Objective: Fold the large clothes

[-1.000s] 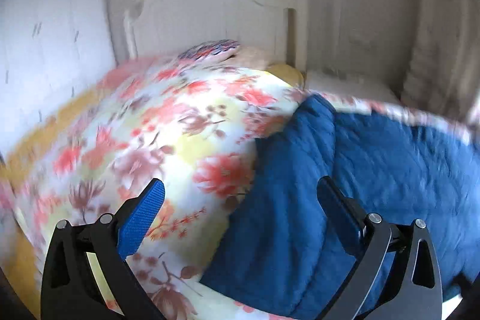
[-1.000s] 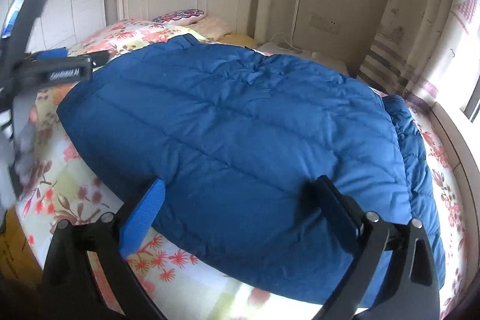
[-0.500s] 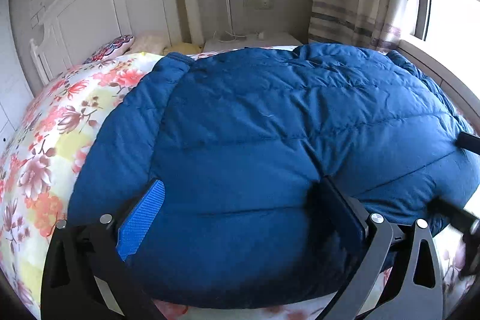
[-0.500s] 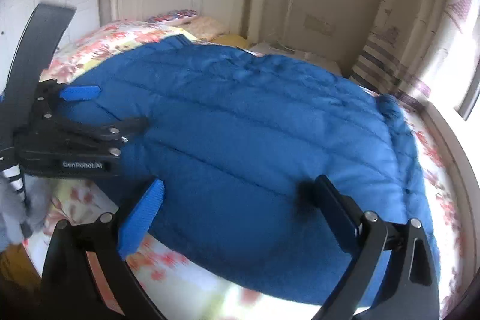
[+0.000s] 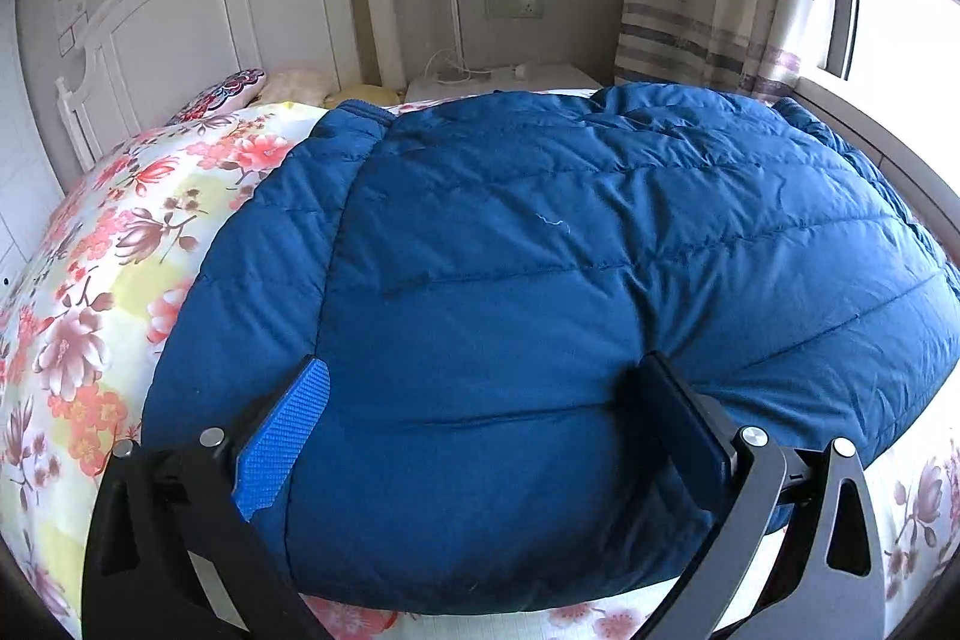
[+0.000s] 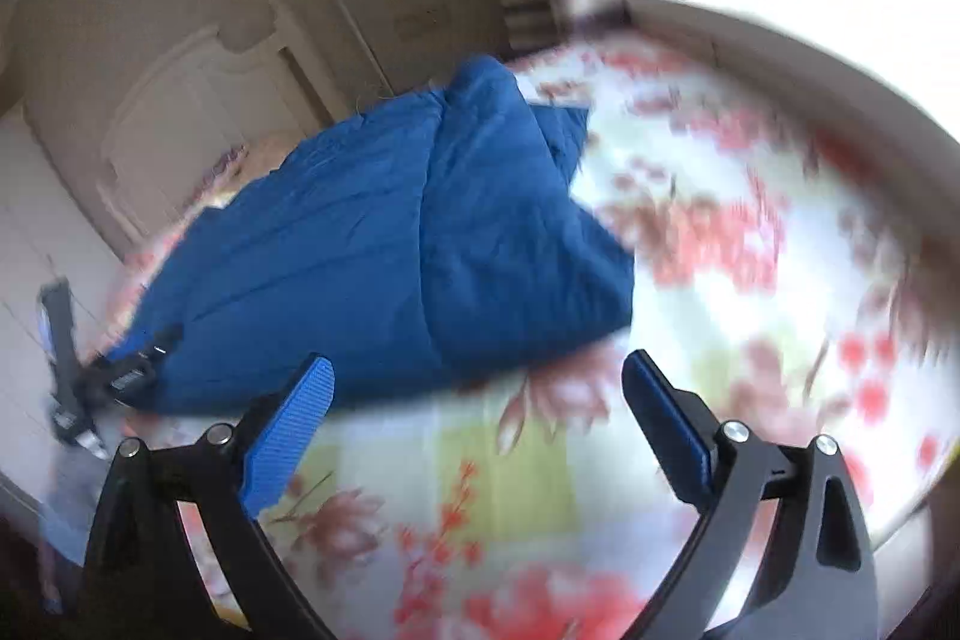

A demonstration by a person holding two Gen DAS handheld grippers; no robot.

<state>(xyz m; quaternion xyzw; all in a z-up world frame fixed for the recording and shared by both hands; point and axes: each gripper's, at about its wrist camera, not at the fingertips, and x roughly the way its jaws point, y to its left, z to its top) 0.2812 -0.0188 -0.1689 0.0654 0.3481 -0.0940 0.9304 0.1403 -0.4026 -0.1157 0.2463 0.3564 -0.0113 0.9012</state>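
Left hand-held gripper [image 5: 480,418]: fingers spread wide, empty, over the near hem of the blue quilted down jacket [image 5: 540,280] lying on the floral-quilted bed [image 5: 90,328]. Right hand-held gripper [image 6: 477,412]: equally wide, empty, above bare quilt; jacket edge just ahead-left, open quilt rightward.
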